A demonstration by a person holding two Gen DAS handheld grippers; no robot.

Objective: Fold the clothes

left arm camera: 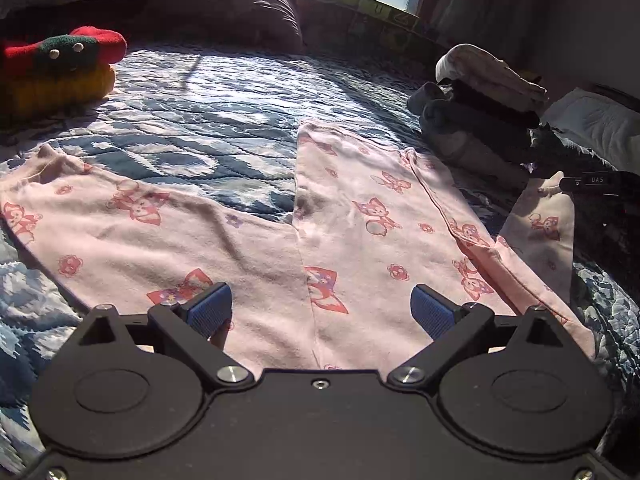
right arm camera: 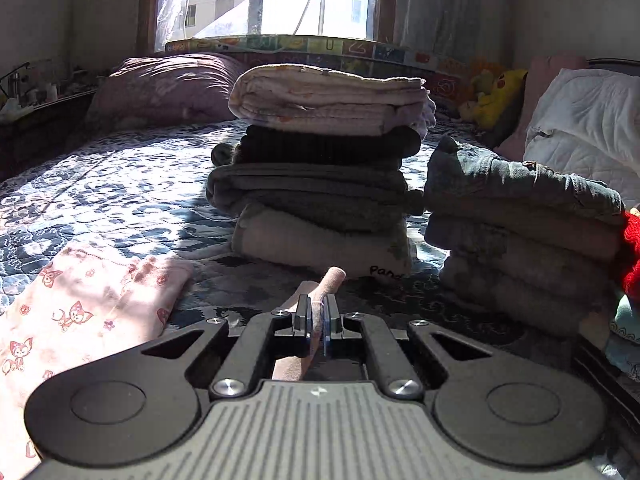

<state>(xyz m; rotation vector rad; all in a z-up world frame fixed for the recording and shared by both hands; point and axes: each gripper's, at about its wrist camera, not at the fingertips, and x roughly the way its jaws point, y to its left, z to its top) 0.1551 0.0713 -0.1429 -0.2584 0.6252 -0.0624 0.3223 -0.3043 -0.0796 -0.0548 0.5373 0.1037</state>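
Note:
A pink garment (left arm camera: 256, 240) printed with red foxes lies spread on the blue quilted bed (left arm camera: 208, 112). One sleeve reaches far left and the other lies at the right. My left gripper (left arm camera: 322, 312) hovers open just above the garment's near hem, its blue pads (left arm camera: 210, 310) wide apart with nothing between them. In the left wrist view, the right gripper's black tip (left arm camera: 588, 182) holds the right sleeve cuff raised. My right gripper (right arm camera: 317, 322) is shut on that pink cuff (right arm camera: 328, 280), which sticks out past the pads. More of the garment (right arm camera: 80, 308) lies at lower left.
A tall stack of folded clothes (right arm camera: 324, 168) stands straight ahead of the right gripper, with a second folded pile (right arm camera: 520, 240) to its right. White bedding (right arm camera: 584, 128) lies far right. A red, green and yellow plush (left arm camera: 56, 68) sits far left, a pillow (left arm camera: 236, 8) behind.

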